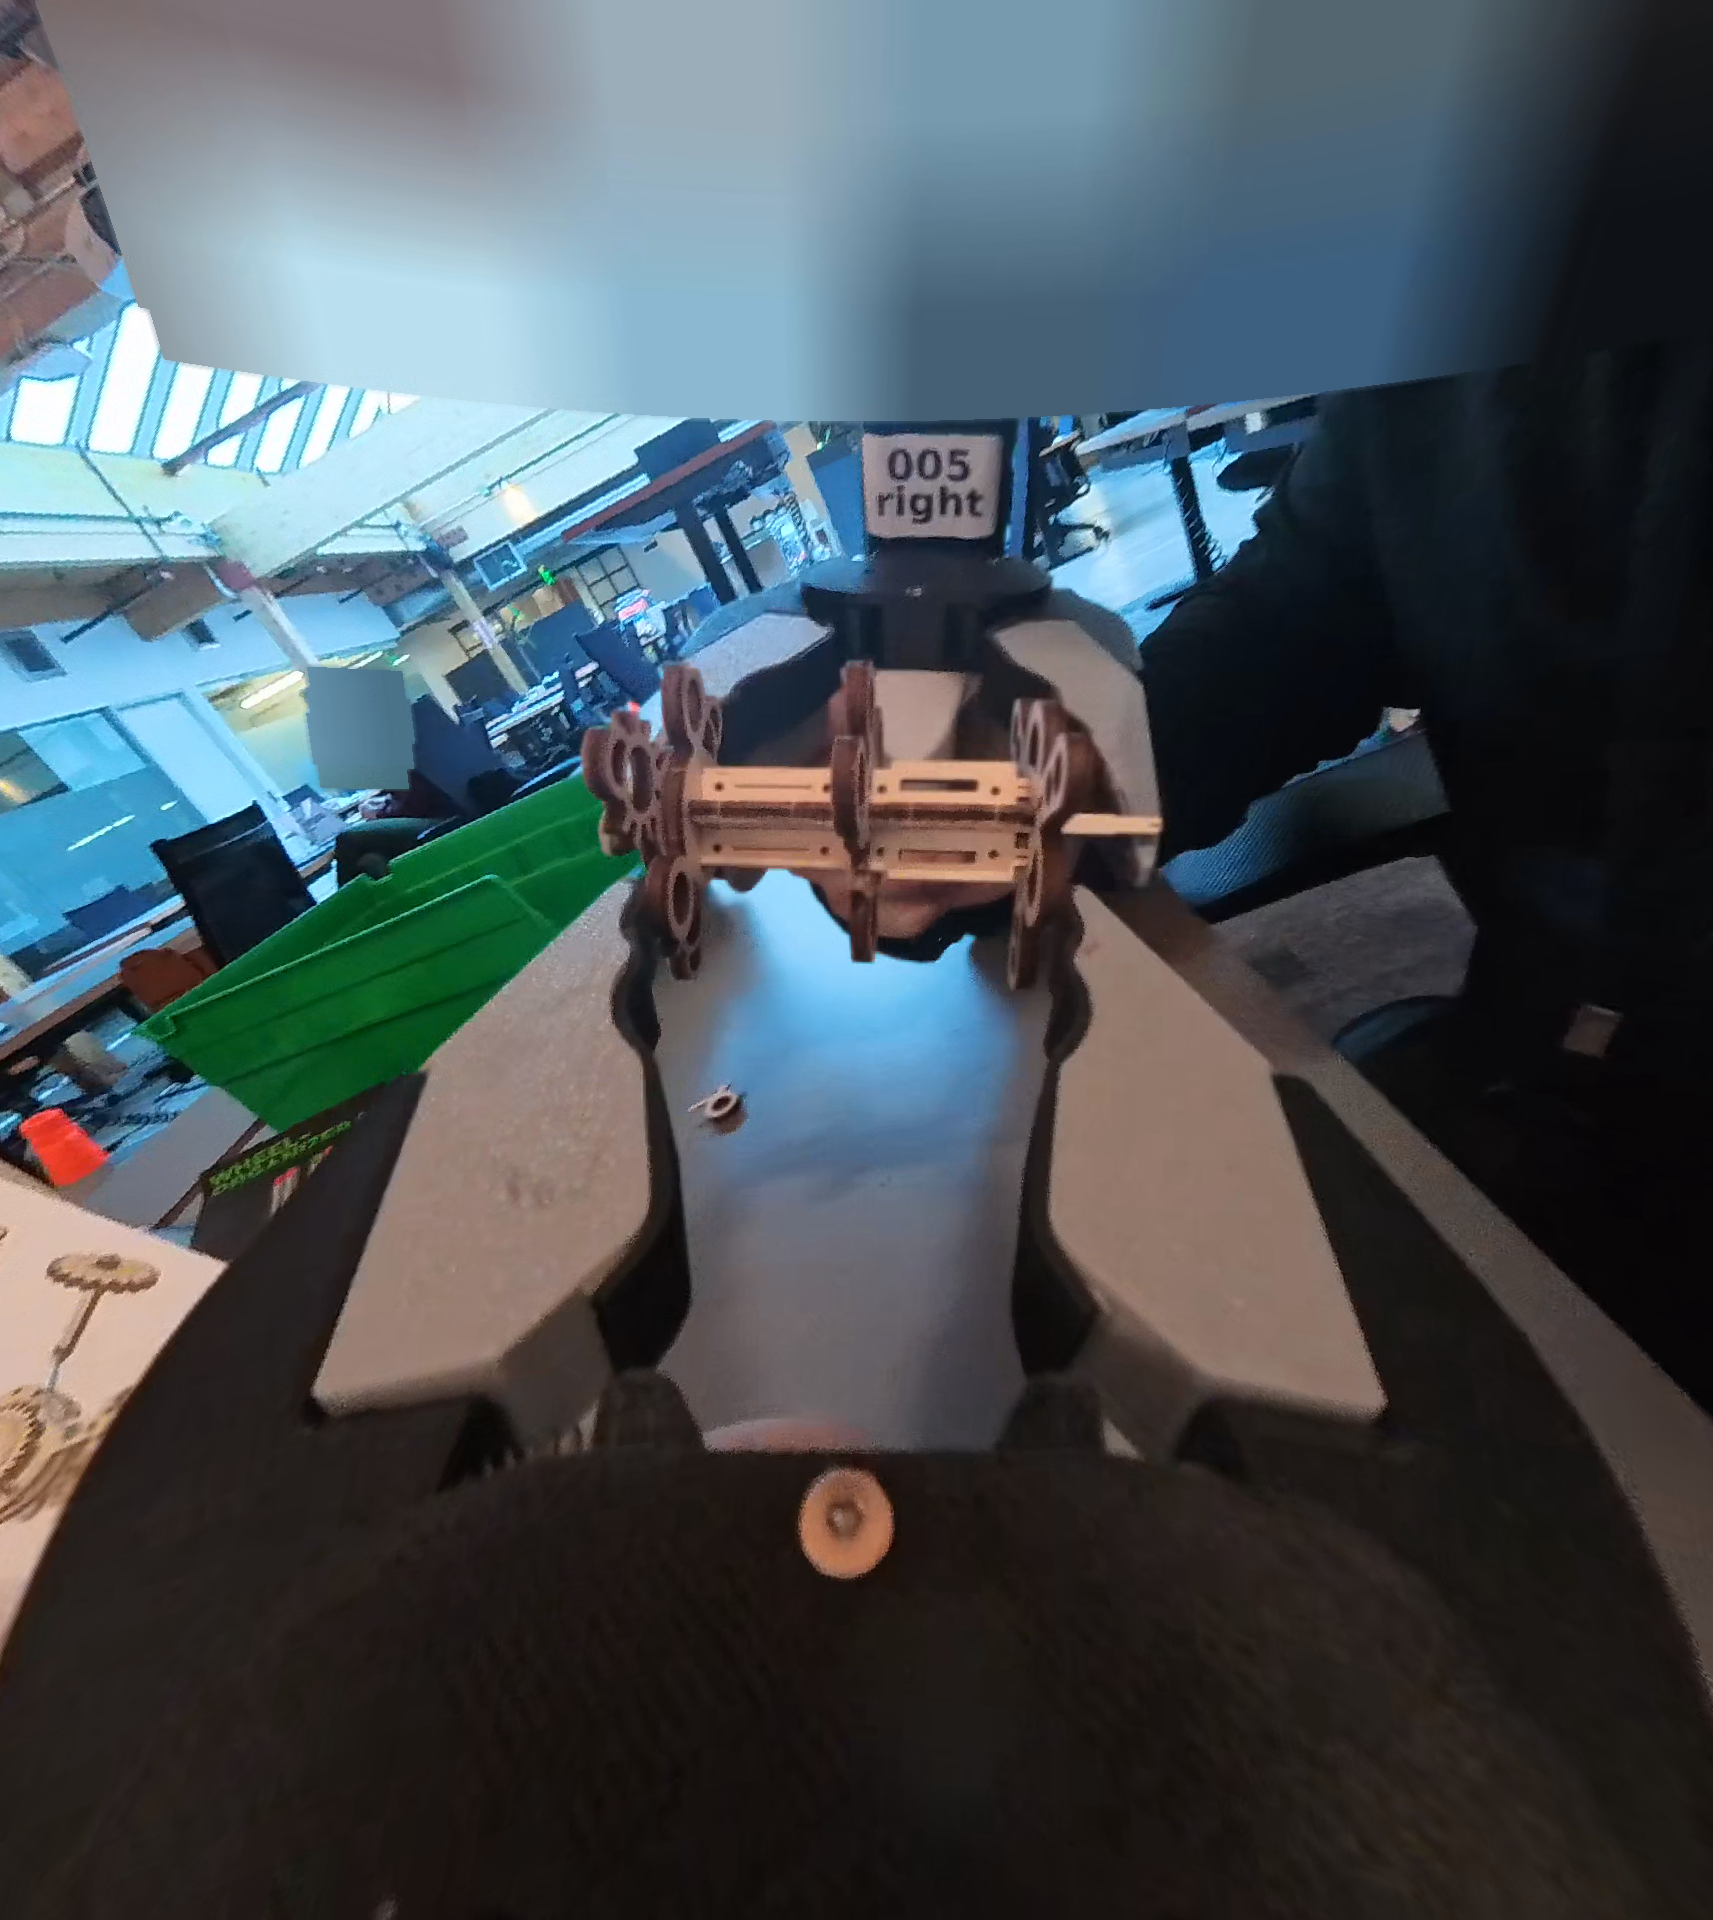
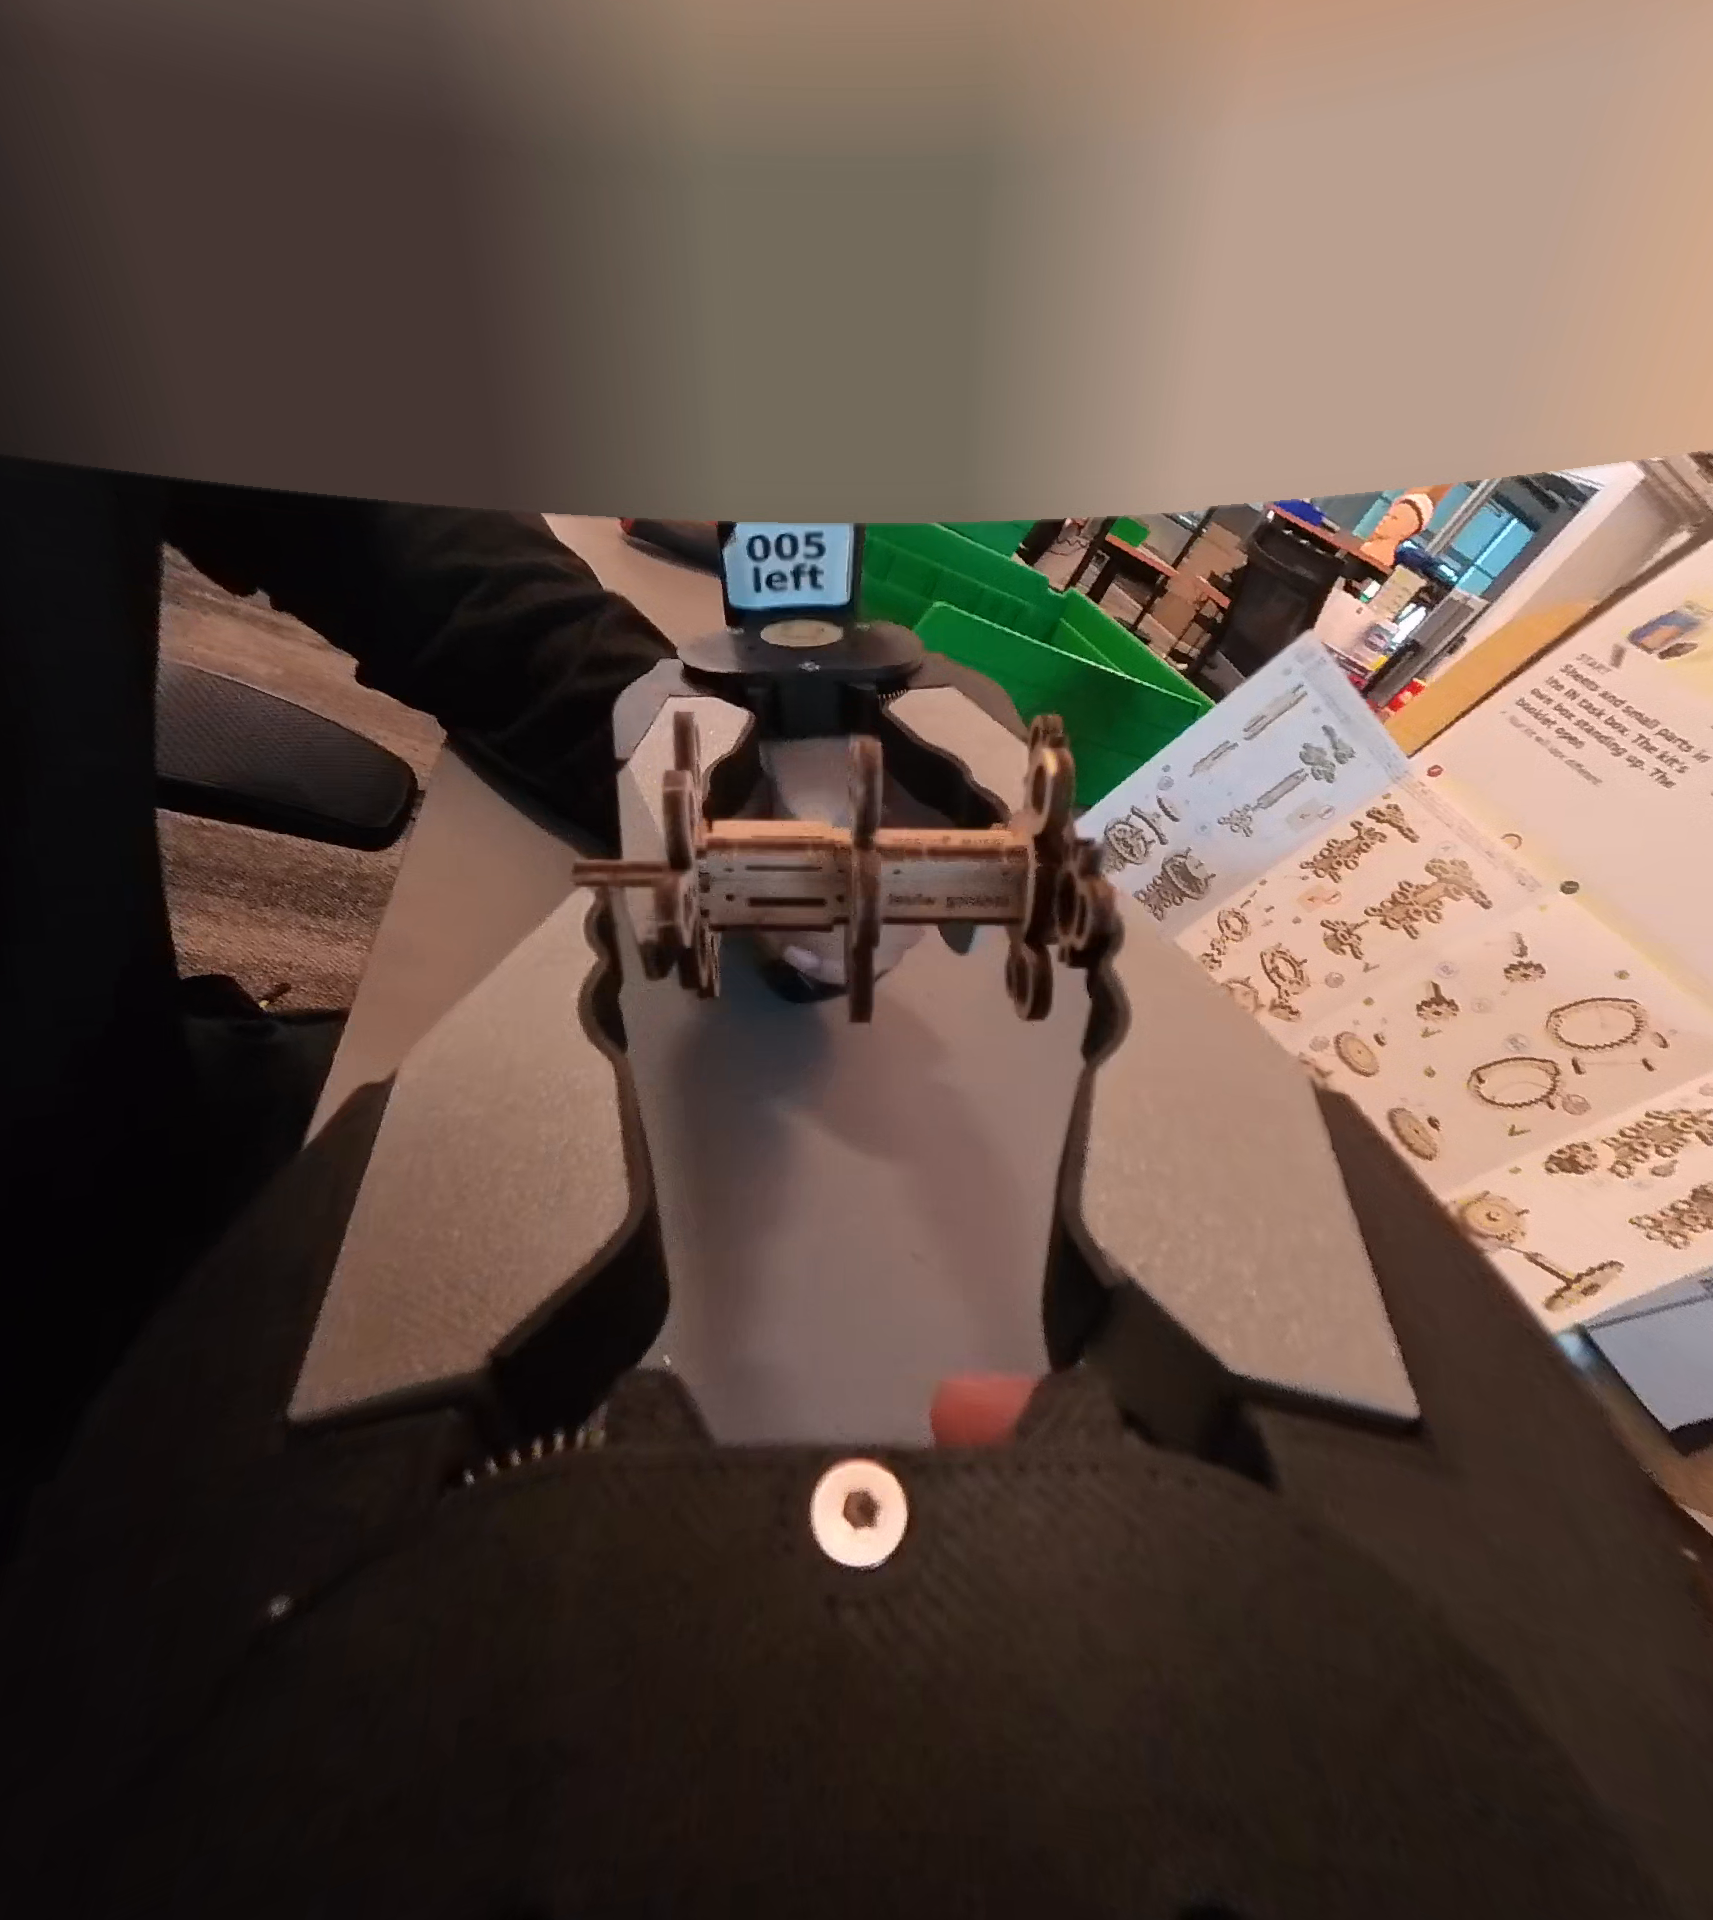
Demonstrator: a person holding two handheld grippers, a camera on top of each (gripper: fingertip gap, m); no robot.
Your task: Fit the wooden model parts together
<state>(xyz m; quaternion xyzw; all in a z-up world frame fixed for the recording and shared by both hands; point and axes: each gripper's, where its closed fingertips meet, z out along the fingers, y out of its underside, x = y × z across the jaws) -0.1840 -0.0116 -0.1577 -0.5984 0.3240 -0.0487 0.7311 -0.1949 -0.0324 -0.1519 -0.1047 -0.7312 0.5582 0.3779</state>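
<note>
A: Behind us we see a large open workspace with desks and chairs, and a grey tabletop (image 1: 831, 1174) under our two tools.

B: Agreed. We also have green bins (image 1: 353, 977) off to the side in the left wrist view, and they show again behind the left tool in the right wrist view.

A: An instruction sheet (image 2: 1454, 997) with drawings of gears lies flat on the tabletop, near the right tool's outer finger. A dark sleeve (image 2: 478, 623) reaches in beside the left tool (image 2: 810, 769).

B: Smaller still, we spot an orange cone (image 1: 57, 1143) far off, and one tiny wooden piece (image 1: 717, 1103) loose on the tabletop between the left tool's fingers.

A: Now the wooden model (image 1: 831, 821). Its long axis runs crosswise, side to side between the fingertips in both views, with three dark lobed discs set across a pale slotted shaft.

B: A thin pale pin (image 1: 1112, 826) sticks out of one end.

A: We hold the model in the air between the two tools, which face each other. The left tool (image 1: 852, 914) is spread wide, its fingertips at the model's outer discs.

B: The right tool (image 2: 847, 966) is likewise spread wide, its tips against the end discs. We cannot tell whether either one truly presses on the model.
</note>
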